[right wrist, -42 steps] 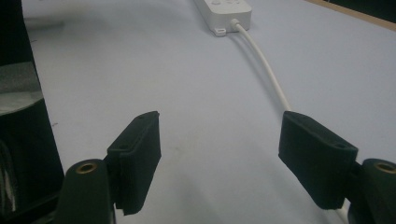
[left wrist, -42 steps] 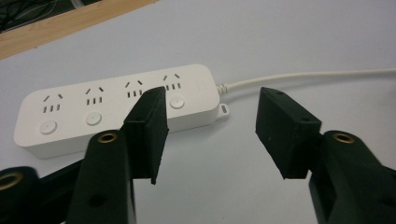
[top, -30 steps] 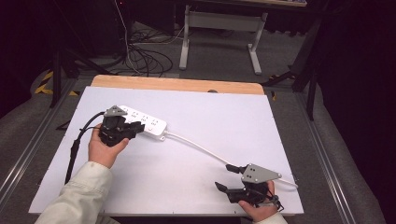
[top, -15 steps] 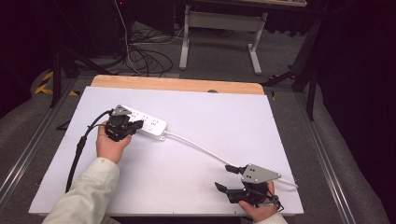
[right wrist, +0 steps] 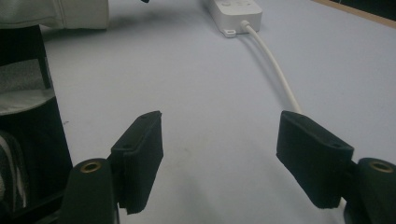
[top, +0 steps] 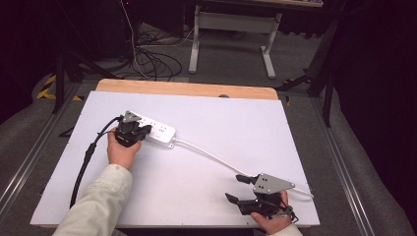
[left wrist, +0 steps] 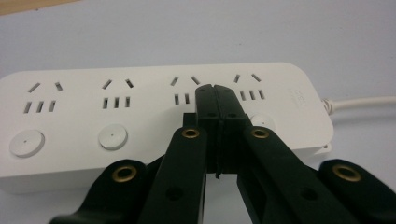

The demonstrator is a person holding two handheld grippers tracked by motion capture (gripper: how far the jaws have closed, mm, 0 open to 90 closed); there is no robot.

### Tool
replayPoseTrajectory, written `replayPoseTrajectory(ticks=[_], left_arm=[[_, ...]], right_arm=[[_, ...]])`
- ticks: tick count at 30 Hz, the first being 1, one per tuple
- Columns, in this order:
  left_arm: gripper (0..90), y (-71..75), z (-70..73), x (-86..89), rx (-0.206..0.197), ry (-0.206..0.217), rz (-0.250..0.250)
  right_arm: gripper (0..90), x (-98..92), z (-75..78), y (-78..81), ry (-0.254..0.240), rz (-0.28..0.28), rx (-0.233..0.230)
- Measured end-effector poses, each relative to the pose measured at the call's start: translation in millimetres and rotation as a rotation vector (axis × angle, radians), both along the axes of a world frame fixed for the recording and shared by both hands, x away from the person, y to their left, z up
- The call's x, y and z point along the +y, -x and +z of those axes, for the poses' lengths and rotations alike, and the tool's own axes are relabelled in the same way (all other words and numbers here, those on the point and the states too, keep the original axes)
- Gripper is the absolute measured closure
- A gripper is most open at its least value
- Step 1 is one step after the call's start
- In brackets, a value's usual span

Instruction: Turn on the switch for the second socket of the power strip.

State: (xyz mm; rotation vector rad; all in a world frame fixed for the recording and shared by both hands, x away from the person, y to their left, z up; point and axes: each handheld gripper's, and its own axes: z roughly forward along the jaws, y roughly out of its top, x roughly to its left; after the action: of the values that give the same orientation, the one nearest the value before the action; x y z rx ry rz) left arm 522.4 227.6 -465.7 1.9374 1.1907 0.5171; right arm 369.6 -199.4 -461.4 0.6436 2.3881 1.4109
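A white power strip (top: 160, 132) with several sockets and round buttons lies at the left middle of the white table top (top: 231, 118). Its white cord (top: 211, 155) runs right toward the near right corner. My left gripper (top: 141, 132) is shut, jaws pressed together with nothing between them. In the left gripper view its tips (left wrist: 215, 91) rest on the power strip (left wrist: 140, 107) at the third socket, beside a round button. My right gripper (top: 233, 187) stands open near the front right edge. In the right gripper view the jaws (right wrist: 219, 149) are wide apart over bare table, with the cord (right wrist: 275, 70) running toward the right jaw.
A black cable (top: 86, 158) trails from the left gripper along the table's left side. A wooden strip (top: 187, 89) borders the far edge. Beyond it are floor cables (top: 147, 59) and a desk frame (top: 231, 29). A sleeve (right wrist: 70, 11) shows at the upper left.
The left hand has moved a little right and down onto the power strip, and its jaws have closed together. The right gripper has stayed where it was.
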Motion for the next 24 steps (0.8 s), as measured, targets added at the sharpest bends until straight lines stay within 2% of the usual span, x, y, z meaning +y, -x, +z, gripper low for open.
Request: replayPoseTrajectory(ticks=[12,15,24], left_arm=[[89.9,-4.1,-5.1,0.8,-0.032,-0.032,0.027],[90.0,-3.3,-4.7,1.2,-0.036,-0.057,0.034],[90.0,-4.1,-5.4,1.2,-0.037,-0.055,0.027]], right_arm=[[32.0,-0.1,0.0,-0.1,0.002,0.005,0.0],[32.1,0.3,-0.2,-0.2,0.002,0.006,0.001],[32.0,-0.5,0.0,-0.1,0.002,0.005,0.001]])
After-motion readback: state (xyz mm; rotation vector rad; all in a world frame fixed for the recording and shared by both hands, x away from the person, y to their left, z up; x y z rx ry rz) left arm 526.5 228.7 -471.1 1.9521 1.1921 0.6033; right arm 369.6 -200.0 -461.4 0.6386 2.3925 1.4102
